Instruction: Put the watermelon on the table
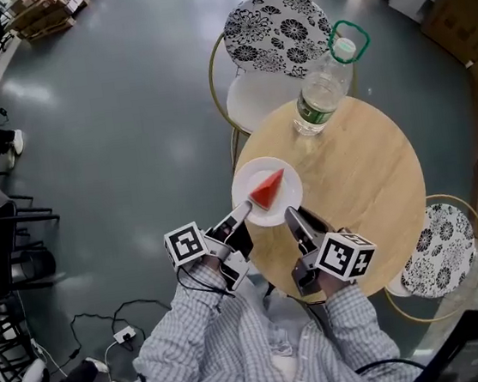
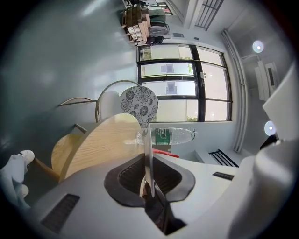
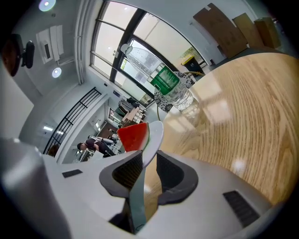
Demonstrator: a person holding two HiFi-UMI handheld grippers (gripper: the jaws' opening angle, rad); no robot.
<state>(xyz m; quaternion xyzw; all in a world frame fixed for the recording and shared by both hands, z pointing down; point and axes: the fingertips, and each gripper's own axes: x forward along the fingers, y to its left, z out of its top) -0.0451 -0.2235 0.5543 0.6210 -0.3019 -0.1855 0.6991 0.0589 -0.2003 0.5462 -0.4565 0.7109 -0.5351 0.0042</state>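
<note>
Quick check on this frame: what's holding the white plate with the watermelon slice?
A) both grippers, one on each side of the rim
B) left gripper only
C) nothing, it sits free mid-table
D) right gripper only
A: the left gripper and the right gripper are each shut on the rim of the plate. Each gripper view shows that rim edge-on between its jaws, with the watermelon slice on the plate.

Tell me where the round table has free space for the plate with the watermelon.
The widest bare wood lies in the middle and right of the table, between the bottle at the far edge and the right gripper at the near edge. It is crowded at the left edge, where the left gripper and the right hold the plate.
</note>
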